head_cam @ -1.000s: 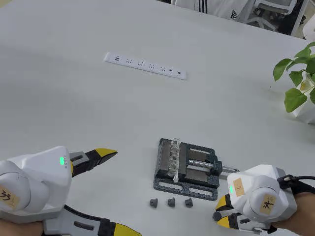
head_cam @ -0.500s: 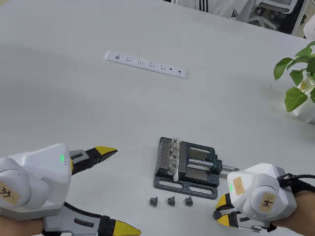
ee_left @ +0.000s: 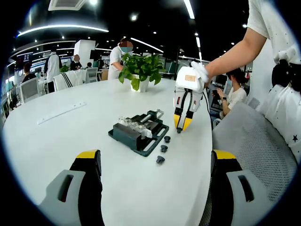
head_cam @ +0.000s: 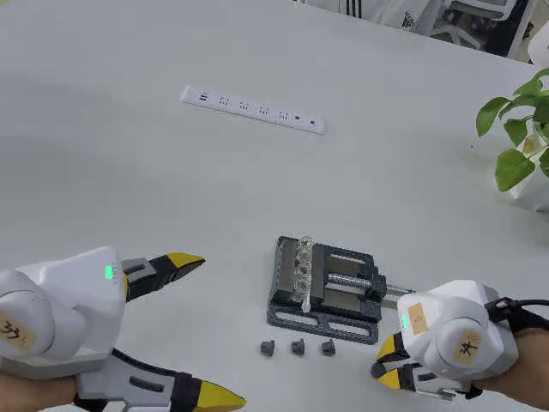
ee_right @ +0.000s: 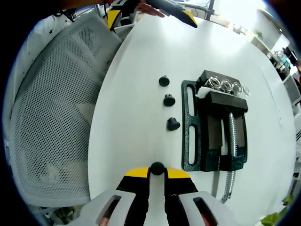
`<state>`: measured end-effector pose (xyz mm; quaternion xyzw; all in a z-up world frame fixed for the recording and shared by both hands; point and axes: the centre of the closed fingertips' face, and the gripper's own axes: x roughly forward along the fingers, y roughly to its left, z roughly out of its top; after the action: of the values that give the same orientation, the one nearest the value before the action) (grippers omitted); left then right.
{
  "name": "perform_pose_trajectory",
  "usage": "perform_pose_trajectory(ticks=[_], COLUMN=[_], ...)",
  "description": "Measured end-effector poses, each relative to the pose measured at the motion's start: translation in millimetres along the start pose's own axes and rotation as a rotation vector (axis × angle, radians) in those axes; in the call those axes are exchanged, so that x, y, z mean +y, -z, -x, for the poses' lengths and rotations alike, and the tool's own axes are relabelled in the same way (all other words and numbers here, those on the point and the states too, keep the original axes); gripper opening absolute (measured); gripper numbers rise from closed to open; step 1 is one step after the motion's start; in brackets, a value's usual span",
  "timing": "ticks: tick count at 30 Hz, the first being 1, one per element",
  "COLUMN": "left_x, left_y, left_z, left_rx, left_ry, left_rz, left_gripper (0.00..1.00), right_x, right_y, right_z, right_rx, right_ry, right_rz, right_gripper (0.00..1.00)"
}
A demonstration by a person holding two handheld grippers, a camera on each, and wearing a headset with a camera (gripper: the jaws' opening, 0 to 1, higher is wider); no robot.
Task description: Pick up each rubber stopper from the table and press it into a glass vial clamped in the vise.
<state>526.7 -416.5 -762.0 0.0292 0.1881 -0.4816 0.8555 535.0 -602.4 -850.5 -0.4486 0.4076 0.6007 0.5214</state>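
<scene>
Only top of stopper (ee_right: 156, 167) visible, pinched in right tool (ee_right: 156, 173).

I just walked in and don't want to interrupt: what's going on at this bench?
A person is working with a handheld gripper in each hand. The right gripper is shut on one small dark rubber stopper, near the screw end of the vise. The vise clamps a row of glass vials whose mouths look open. Three more stoppers lie in a row on the table in front of the vise. The left gripper is open and holds nothing.
</scene>
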Motion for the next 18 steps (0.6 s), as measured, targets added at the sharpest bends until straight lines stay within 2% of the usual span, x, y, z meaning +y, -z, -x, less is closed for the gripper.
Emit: perform_pose_trajectory(ticks=[3,8,18], left_x=[-0.2,-0.2,-0.6], left_y=[0.0,0.4,0.0], left_z=[0.0,0.1,1.2], left_rx=[0.001,0.002,0.000], left_ry=[0.002,0.004,0.003], left_rz=[-0.001,-0.005,-0.009], left_gripper=[0.97,0.97,0.96], right_x=[-0.1,-2.2,-29.7], right_y=[-1.5,-12.9,-42.0], right_z=[1.4,16.4,45.7], right_rx=[-0.003,-0.029,-0.095], right_ry=[-0.003,-0.005,0.038], right_rz=[-0.004,-0.023,-0.034], right_gripper=[0.06,0.06,0.06])
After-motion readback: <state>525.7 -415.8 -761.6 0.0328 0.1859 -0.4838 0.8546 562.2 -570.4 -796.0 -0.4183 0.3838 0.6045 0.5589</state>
